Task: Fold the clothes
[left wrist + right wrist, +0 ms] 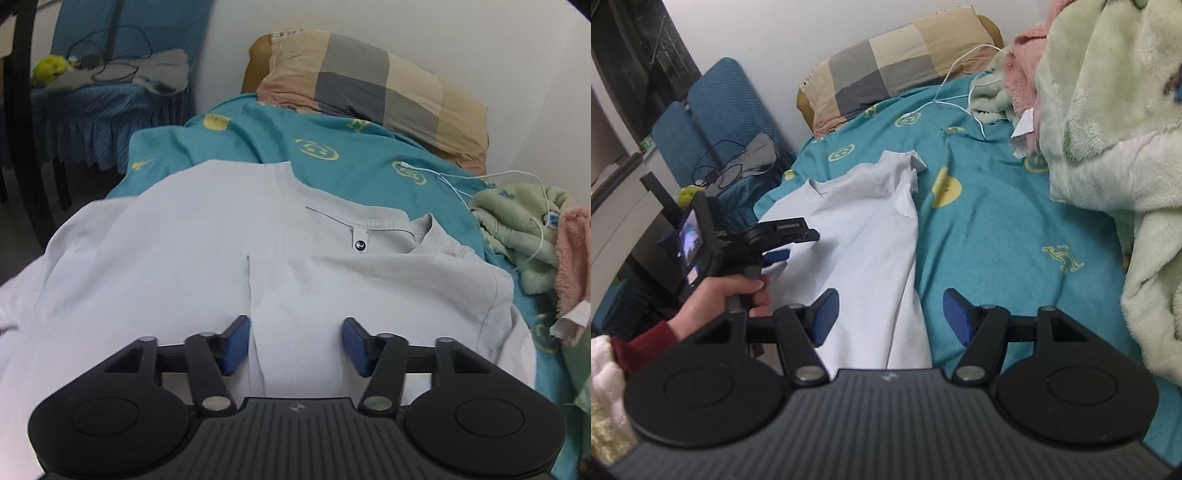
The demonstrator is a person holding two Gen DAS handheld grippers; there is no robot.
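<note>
Shirt [207, 258] spread on the bed [997, 229].
Left gripper [295, 347] and right gripper [890, 317] fingers [955, 314] apart, holding nothing.

Checked pillow [373, 88] at bedhead; white cable [955, 99] across teal bedsheet [997, 236].

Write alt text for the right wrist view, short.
A pale T-shirt lies spread on a teal bedsheet, its side edge between the open right gripper fingers. At left a hand holds the left gripper over the shirt; a checked pillow lies behind.
</note>
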